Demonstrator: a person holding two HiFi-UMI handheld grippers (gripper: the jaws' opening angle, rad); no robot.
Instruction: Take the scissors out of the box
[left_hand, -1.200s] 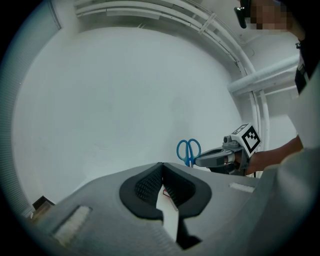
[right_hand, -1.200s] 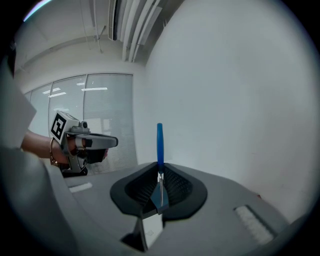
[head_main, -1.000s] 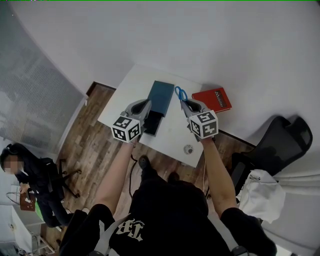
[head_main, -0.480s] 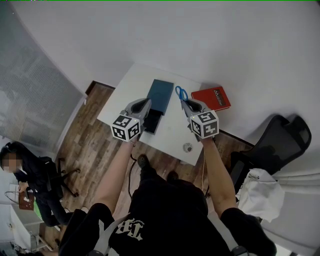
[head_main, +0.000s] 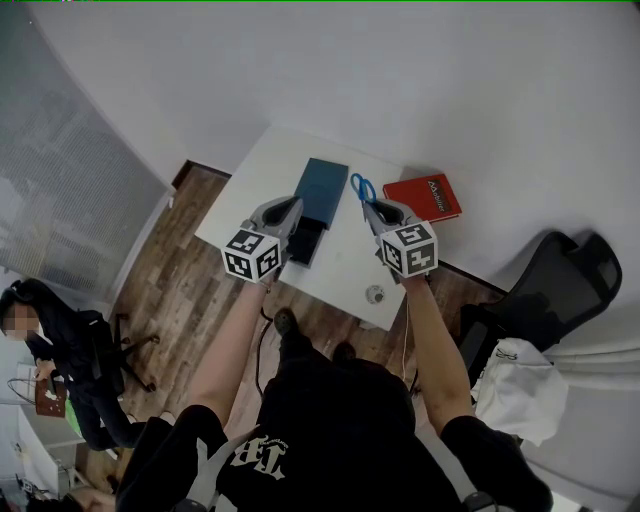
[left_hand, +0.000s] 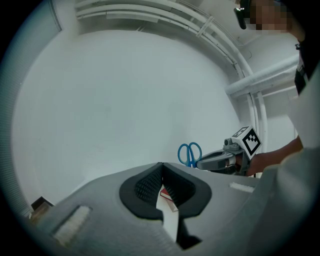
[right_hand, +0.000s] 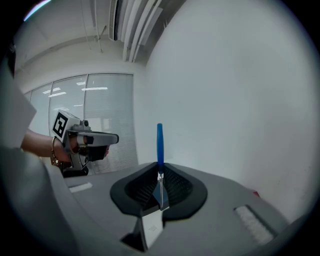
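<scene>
Blue-handled scissors (head_main: 361, 187) are held above the white table (head_main: 350, 272), my right gripper (head_main: 373, 211) shut on their blades. In the right gripper view the scissors (right_hand: 160, 144) stand edge-on, handles up, with the blades pinched in my right gripper (right_hand: 160, 173). The dark teal box (head_main: 323, 190) lies on the table with its black inner tray (head_main: 305, 243) slid out toward me. My left gripper (head_main: 284, 214) hovers over that tray. In the left gripper view my left gripper (left_hand: 161, 166) is shut and empty, and the scissors (left_hand: 190, 153) show beyond it.
A red book (head_main: 424, 198) lies at the table's far right corner and a small round object (head_main: 376, 296) near its front edge. A black office chair (head_main: 560, 285) stands to the right. A person (head_main: 50, 350) sits at the far left on the wooden floor.
</scene>
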